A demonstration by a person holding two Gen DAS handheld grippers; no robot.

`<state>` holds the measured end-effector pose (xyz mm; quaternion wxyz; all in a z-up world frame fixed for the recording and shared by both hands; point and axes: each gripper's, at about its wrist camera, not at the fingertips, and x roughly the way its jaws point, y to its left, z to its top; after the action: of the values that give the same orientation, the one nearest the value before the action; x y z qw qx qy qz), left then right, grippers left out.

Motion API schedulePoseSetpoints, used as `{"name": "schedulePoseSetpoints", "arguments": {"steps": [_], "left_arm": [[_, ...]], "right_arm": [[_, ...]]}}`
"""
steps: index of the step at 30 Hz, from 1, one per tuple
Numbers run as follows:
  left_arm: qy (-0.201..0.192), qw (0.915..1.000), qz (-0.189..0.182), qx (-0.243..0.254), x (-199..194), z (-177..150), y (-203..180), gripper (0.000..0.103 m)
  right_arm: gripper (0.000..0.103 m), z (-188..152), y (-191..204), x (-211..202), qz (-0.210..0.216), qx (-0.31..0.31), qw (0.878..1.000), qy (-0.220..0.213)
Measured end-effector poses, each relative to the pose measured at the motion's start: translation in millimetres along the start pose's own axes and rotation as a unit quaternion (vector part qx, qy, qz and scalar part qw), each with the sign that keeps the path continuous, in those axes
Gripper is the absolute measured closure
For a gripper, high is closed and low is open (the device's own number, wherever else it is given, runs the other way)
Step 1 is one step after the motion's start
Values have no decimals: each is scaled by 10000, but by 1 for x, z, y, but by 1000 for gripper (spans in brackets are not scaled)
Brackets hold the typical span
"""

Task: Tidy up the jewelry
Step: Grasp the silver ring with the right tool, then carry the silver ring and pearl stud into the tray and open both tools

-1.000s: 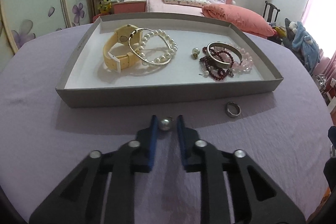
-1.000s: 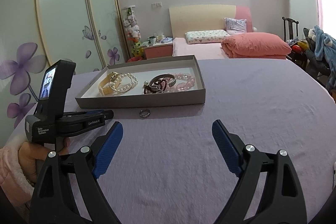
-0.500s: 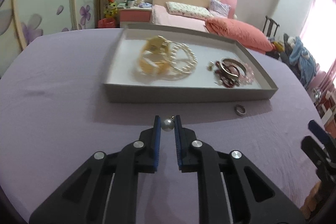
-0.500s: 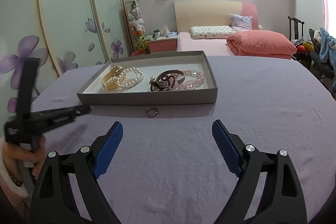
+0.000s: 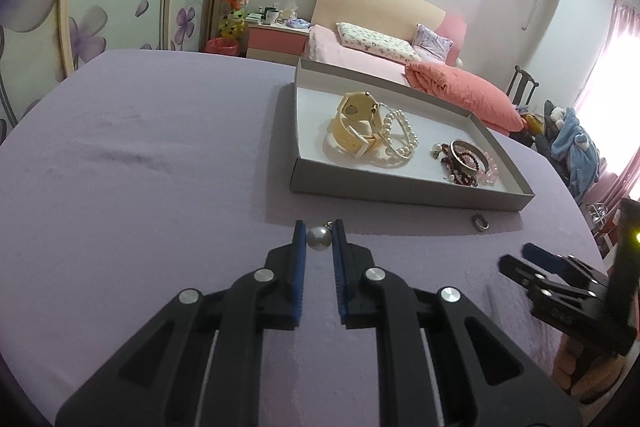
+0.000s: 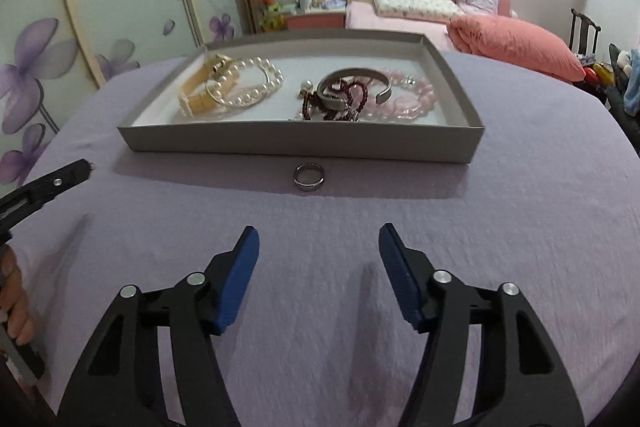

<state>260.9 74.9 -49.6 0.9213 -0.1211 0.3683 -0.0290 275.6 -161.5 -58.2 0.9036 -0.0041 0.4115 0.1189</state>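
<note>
On the purple bench (image 6: 520,207), grey tray (image 6: 304,141) filled with watch (image 6: 200,95), pearl bracelet (image 6: 256,83), pink beads (image 6: 412,99), ring (image 6: 308,177) left outside, pearl (image 5: 319,238) pinched by left claw (image 5: 319,233), right claw (image 6: 318,247) spread wide.

A pearl earring (image 5: 319,238) sits between the left gripper's (image 5: 319,241) fingertips, the tray (image 5: 404,186) ahead to its right. Ahead of the right gripper (image 6: 319,247) lies a ring (image 6: 309,177) on the cloth (image 6: 500,211), the tray (image 6: 304,145) just behind it.
</note>
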Motion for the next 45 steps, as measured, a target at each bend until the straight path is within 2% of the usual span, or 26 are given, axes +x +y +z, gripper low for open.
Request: {"name": "schedulePoseSetpoints", "arguments": {"steps": [4,13,14,16,17,28,31,35,40,45], "left_arm": [[-16,10000,-61,-13,-1,0,3,89],[17,10000,-76,-26,1,-1,6,89],[19,10000,-71,-26,1,-2,6,89],[21,10000,-65,-27,2,-1,6,89],[25,10000,-54,-25,2,-1,5,89],[19,9999,-70,96,1,-3,-4,89],[-47,9998,-110,127,-7,-3,-7,89],[-261,9994,-141,187,-24,-6,-13,89],[-574,9978,-236,230,-50,-11,-24,89],[-782,9958,-331,341,-71,-19,-35,89]], "right_arm": [[47,7,3,14,-117,3,9997,206],[53,26,16,32,-286,-196,9991,234],[58,28,15,33,-282,-204,9991,230],[78,31,17,34,-260,-242,9992,210],[80,29,16,32,-299,-244,9990,210],[80,-25,-9,-20,-310,-22,9992,239],[80,-28,-16,-34,-314,21,9995,-35],[80,-27,-20,-63,-218,160,9972,-703],[80,-23,-18,-94,-145,246,9883,-1499],[80,-18,-19,-113,-100,287,9794,-1998]]}}
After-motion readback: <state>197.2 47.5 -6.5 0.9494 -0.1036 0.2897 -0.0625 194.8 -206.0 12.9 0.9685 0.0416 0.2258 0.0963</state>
